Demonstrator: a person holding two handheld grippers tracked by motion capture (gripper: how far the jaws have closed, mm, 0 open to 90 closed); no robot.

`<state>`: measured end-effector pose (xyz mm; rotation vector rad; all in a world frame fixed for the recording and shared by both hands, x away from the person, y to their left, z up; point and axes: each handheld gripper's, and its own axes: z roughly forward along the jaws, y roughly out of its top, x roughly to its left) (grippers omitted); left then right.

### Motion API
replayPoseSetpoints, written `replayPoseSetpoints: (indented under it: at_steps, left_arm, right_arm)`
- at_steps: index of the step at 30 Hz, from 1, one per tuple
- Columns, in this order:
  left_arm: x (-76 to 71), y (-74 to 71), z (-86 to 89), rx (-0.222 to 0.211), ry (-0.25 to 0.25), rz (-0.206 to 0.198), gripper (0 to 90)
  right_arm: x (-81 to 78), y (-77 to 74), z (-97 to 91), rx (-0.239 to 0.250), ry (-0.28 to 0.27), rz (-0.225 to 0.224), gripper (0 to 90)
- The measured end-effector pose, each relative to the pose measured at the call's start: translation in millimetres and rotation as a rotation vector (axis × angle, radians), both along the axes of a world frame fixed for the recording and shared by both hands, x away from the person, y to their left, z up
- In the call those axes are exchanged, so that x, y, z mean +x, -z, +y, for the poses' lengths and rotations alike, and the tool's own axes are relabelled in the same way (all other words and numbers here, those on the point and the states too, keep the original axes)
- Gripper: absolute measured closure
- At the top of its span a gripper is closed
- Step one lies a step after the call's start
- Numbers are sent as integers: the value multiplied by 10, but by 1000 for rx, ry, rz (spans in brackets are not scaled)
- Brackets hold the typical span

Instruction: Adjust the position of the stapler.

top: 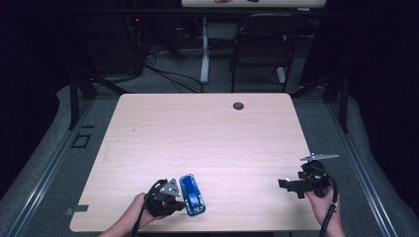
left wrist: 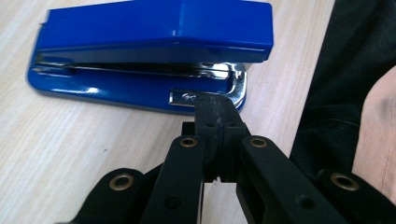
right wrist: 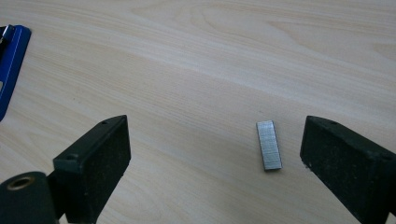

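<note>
A blue stapler [top: 192,194] lies closed near the table's front edge, left of centre. My left gripper [top: 179,201] is right beside it on its left. In the left gripper view the jaws are shut together with nothing between them. The left gripper's tip [left wrist: 215,106] sits at the stapler's [left wrist: 154,28] base by the metal hinge end; whether it touches I cannot tell. My right gripper [top: 285,184] is at the front right, pointing left. It stands open [right wrist: 217,128] low over the table, with a small strip of staples [right wrist: 269,144] lying flat between its jaws, nearer the right one.
The light wooden table [top: 207,133] has a round cable hole [top: 238,105] near its far edge. A black chair [top: 262,44] and a desk leg [top: 204,49] stand beyond it. The stapler's end [right wrist: 11,60] shows at the left of the right gripper view.
</note>
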<state>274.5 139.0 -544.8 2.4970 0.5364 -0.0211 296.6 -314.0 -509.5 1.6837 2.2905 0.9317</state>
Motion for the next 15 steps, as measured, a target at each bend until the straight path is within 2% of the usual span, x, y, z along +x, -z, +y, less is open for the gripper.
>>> replayPoseSetpoints:
  at_steps: [7, 15]
  left_arm:
    - [-5, 38, -109, 17, 20, -7, 900]
    - [-2, 39, -164, 1, 22, -16, 900]
  right_arm:
    - [3, 9, 2, 1, -3, 2, 82]
    - [4, 12, 7, 0, -2, 0, 82]
